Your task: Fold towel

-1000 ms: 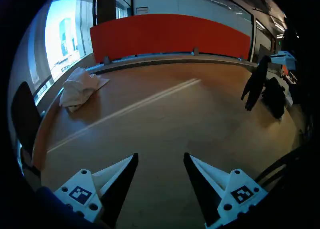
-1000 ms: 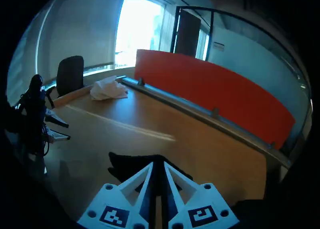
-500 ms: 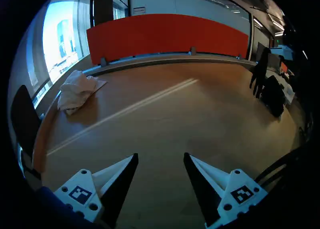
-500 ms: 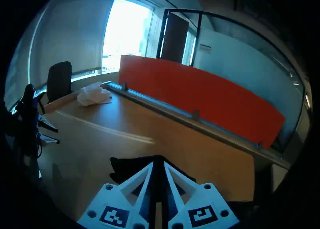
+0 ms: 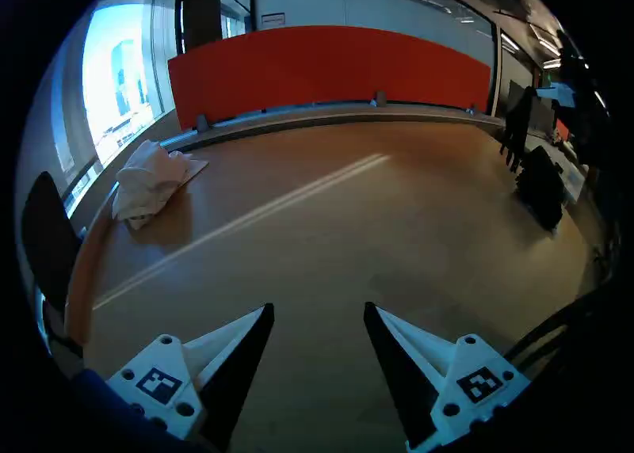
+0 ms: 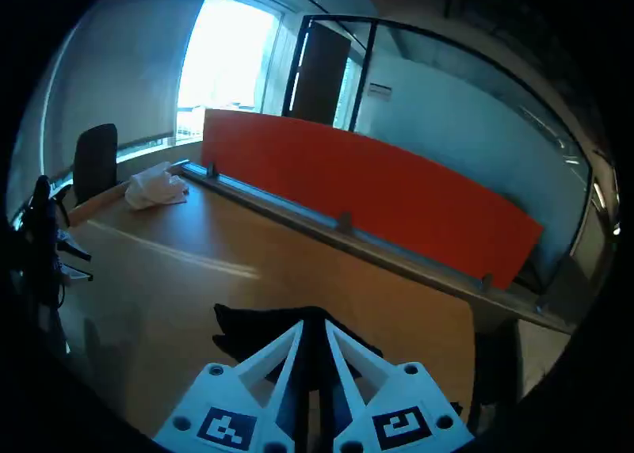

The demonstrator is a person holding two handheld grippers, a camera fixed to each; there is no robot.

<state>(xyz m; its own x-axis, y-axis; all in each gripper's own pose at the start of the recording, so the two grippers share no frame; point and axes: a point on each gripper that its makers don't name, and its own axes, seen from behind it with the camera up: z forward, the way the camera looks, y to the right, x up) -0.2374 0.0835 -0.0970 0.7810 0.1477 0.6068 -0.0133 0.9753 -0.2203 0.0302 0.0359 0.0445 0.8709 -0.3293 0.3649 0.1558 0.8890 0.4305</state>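
My right gripper point(image 6: 315, 326) is shut on a black towel point(image 6: 250, 330), which bunches around its fingertips above the wooden desk point(image 6: 238, 287). In the left gripper view the same black towel point(image 5: 519, 128) hangs at the far right, above a dark heap point(image 5: 543, 188) on the desk. My left gripper point(image 5: 317, 310) is open over bare desk wood, with nothing between its fingers. It also appears small at the left edge of the right gripper view, as the left gripper point(image 6: 63, 259).
A crumpled white towel point(image 5: 147, 182) lies at the desk's far left corner, also seen as the white towel point(image 6: 154, 188). An orange partition point(image 5: 333, 65) runs along the desk's back edge. A dark office chair point(image 6: 93, 156) stands by the window.
The right gripper has swung with the black towel, so its view of the room slid left. In the left gripper view the hanging towel moved right and farther off. The left gripper barely moved.
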